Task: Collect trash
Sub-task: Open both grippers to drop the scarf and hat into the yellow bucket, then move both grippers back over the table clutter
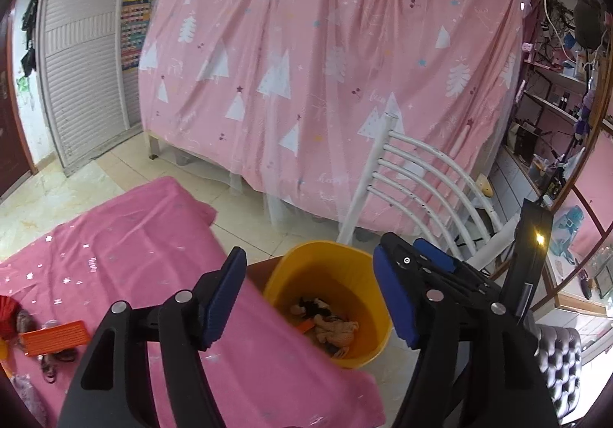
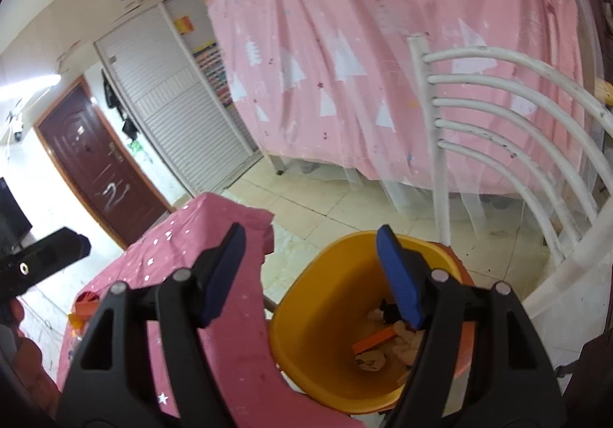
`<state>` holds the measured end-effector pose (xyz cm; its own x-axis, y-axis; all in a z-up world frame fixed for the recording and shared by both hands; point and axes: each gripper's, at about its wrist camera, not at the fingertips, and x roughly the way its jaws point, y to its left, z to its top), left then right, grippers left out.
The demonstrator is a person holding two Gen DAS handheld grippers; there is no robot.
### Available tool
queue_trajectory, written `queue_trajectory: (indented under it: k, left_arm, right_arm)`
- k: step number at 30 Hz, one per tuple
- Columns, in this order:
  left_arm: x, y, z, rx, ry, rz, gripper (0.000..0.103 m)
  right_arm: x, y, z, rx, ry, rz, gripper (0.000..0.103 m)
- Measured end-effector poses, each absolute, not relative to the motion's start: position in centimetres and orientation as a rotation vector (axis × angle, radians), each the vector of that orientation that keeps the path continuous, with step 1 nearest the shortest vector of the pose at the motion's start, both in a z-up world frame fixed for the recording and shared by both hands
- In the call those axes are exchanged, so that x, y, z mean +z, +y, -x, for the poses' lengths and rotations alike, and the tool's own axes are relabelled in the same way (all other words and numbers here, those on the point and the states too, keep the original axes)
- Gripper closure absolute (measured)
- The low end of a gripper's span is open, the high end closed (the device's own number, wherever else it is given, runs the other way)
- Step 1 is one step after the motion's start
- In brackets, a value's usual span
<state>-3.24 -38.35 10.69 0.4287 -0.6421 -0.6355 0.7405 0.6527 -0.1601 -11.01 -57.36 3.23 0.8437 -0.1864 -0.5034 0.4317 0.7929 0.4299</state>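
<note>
A yellow bin (image 1: 360, 267) stands beside the pink-clothed table (image 1: 126, 236) and holds crumpled paper scraps (image 1: 337, 330) and an orange piece. My left gripper (image 1: 310, 298) is open and empty above the bin's near rim. My right gripper (image 2: 312, 276) is open and empty over the bin (image 2: 306, 332), with scraps (image 2: 371, 363) and an orange strip (image 2: 373, 340) below it. An orange ridged piece (image 1: 53, 338) and small bits lie at the table's left. The right gripper also shows in the left wrist view (image 1: 440, 259).
A white metal chair (image 1: 417, 183) stands right behind the bin. A pink curtain (image 1: 325, 64) covers the bed frame beyond. A shuttered wardrobe (image 1: 84, 75) and a brown door (image 2: 99, 164) are on the left. Cluttered shelves (image 1: 555, 102) are on the right.
</note>
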Motion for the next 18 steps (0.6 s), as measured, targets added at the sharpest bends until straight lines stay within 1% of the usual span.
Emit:
queue_trajectory:
  k: [14, 18]
  left_arm:
    - [10.2, -27.6, 0.9, -0.641, 0.674, -0.154, 0.036]
    - [9.7, -23.9, -0.4, -0.585, 0.689, -0.136, 0.032]
  right_arm:
    - [4.5, -49.0, 8.1, -0.195, 0.49, -0.407, 0.035]
    - [4.5, -46.5, 7.0, -0.152, 0.511, -0.374, 0.035]
